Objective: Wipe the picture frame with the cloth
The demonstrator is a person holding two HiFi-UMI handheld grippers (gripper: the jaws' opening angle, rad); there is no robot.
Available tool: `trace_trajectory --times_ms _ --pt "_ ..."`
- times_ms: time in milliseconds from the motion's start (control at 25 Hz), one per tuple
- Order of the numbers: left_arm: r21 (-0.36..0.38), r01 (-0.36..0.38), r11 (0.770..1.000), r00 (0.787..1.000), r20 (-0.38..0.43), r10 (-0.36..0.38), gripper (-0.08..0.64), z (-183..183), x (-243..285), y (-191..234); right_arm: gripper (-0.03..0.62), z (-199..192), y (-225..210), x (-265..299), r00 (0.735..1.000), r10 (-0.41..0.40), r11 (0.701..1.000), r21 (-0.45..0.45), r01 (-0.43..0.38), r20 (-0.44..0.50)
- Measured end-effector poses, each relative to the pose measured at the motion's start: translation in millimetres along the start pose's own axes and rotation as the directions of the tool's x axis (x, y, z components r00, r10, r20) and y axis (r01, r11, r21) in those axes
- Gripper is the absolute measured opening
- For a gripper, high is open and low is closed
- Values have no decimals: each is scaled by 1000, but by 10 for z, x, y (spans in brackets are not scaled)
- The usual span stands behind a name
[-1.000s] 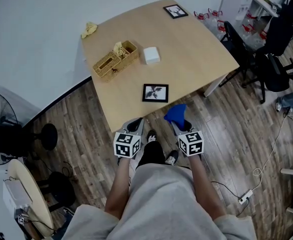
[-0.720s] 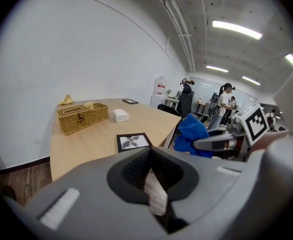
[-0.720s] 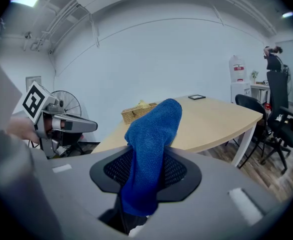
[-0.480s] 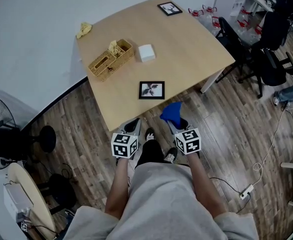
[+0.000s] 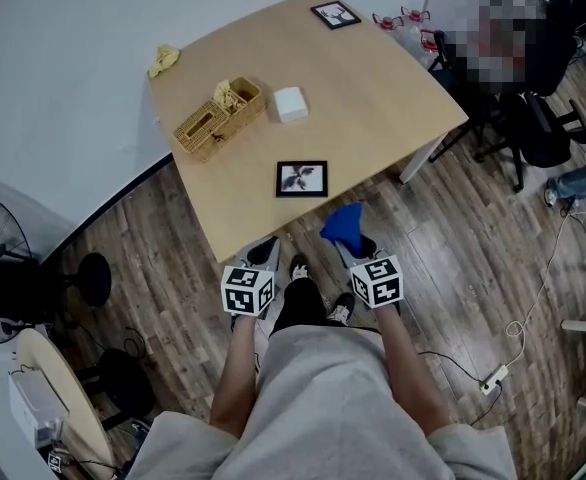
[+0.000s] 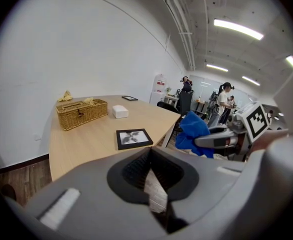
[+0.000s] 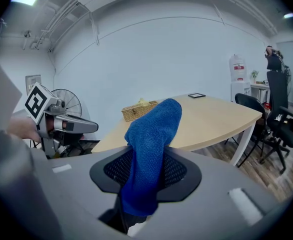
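Picture frame [image 5: 302, 178] lies flat, face up, on the wooden table [image 5: 373, 88]. It sits close to the near edge and well apart from the other items. It is a black-bordered rectangle, only slightly longer than wide. In the head view its long axis runs left to right, at a slant to the table's near edge.

Right gripper [image 5: 356, 246]: jaws clamped on the blue cloth [image 5: 345, 225]. A bunched end of the cloth stands out beyond the tips. The cloth hangs over the floor just off the near edge, close to the frame but not touching it.

Left gripper [image 5: 266, 251]: jaws drawn together with only a thin sliver of floor showing between them, nothing held. It is below the near edge, to the left of the frame.

Also on the table: wicker basket [image 5: 218, 118] and white box [image 5: 290, 104] toward the middle, yellow rag [image 5: 163, 60] at the left corner, second frame [image 5: 335, 14] at the far corner.

Compared with 1.0 s ago: the whole scene sits slightly further left in the head view. The frame has not moved on the table. Both grippers keep the same stance, and the cloth is still clamped. There is almost no change from 0.5 s ago.
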State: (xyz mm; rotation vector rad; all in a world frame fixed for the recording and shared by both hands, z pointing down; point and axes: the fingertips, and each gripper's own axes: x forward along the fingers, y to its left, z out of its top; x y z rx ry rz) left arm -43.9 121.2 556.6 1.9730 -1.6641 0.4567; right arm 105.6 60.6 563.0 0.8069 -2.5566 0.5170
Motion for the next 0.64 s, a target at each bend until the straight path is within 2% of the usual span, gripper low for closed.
trace_trajectory --times_ms 640 --pt "8 -6 1000 1000 -7 6 52 26 41 84 129 26 -38 51 1000 7 1000 4 -7 8"
